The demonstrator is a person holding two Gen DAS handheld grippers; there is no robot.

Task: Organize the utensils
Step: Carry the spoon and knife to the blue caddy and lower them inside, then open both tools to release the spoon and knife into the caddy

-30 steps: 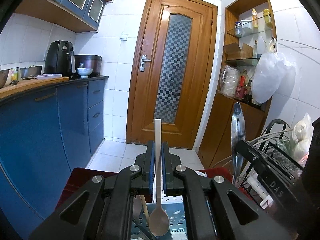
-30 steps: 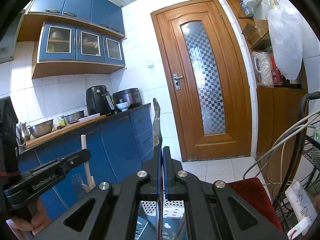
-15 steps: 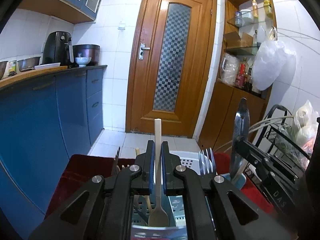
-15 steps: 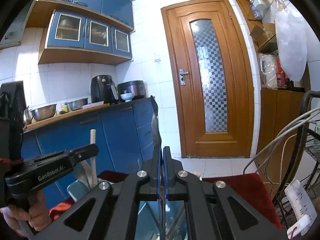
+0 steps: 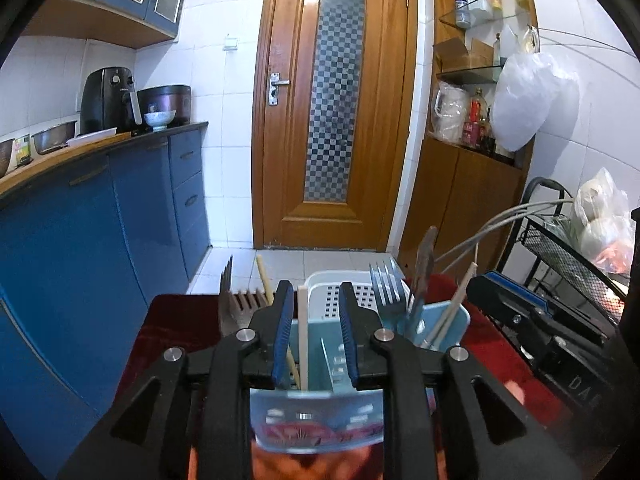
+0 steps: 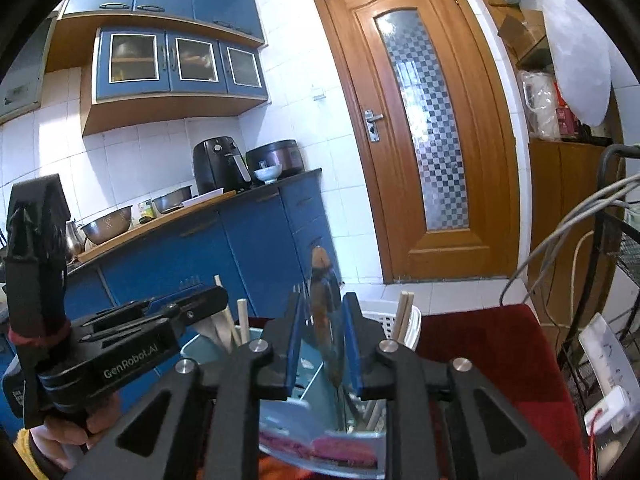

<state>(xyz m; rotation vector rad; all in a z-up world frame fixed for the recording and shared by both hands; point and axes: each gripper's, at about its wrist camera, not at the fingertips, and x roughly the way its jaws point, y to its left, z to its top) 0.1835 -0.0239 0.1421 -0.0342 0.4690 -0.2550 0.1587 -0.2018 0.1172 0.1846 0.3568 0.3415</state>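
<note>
Both jaws just opened over one blue caddy (image 5: 448,320): one spoon (image 5: 303,332), one knife (image 6: 322,320).

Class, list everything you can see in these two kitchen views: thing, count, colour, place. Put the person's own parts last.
Plastic utensil caddy: one, light blue, on the red cloth.
Red cloth: one, under the caddy.
Cream spoon handle: one, upright in the caddy, between the left gripper's open jaws.
Metal fork: one, silver, tines up in the caddy.
Metal knife: one, in the caddy, between the right gripper's open jaws.
Wooden door: one, brown, far wall.
Air fryer: one, black, on the counter.
Left gripper: black, blue pads, jaws just opened.
Right gripper: same, jaws just opened.
</note>
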